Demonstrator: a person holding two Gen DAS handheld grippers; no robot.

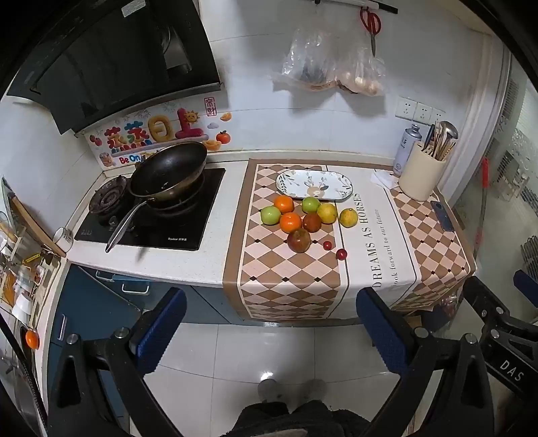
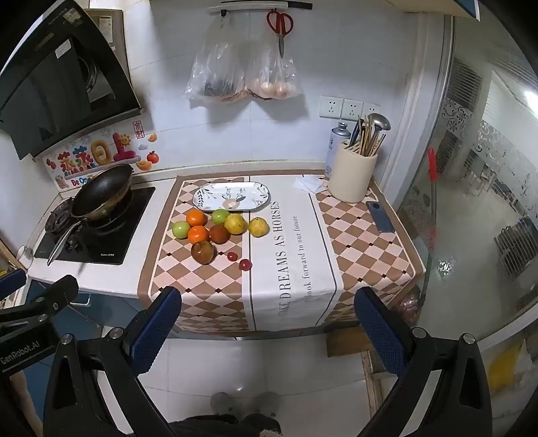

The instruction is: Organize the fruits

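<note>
**Inspector A:** Nearest the cameras, the left gripper (image 1: 270,322) is recorded with its jaws spread wide and nothing between them; only floor tile and the hanging edge of the tablecloth (image 1: 289,285) are framed by the blue pads (image 1: 161,322). It is held clear of the counter, pointing downward toward it.

**Inspector B:** The same is noted for the right gripper (image 2: 269,322): jaws fully apart, nothing gripped, pads (image 2: 383,332) well short of the counter edge. Grey slippers (image 2: 245,403) are seen on the floor below.

**Inspector A:** Further in, two small red fruits (image 2: 245,264) are found lying loose on the checked cloth, just apart from each other and nearest the counter's front edge.

**Inspector B:** Just behind them a dark red apple (image 2: 202,252) is logged. Beyond it the main cluster is set close together: two oranges (image 2: 197,234), a brown-red fruit (image 2: 219,234), two green apples (image 2: 181,230), and two yellow fruits (image 2: 234,223), the outer one (image 2: 258,227) resting on the white lettered strip.

**Inspector A:** Directly behind the cluster, an oval patterned plate (image 2: 232,196) is observed; no fruit is seen on it.

**Inspector B:** To its left a dark pan (image 1: 168,171) is seated on the stove (image 1: 188,222). At the far right a cream utensil holder (image 2: 352,174) and a spray can (image 2: 336,148) are noted; plastic bags (image 2: 215,74) and red scissors (image 2: 279,23) hang on the wall.
</note>
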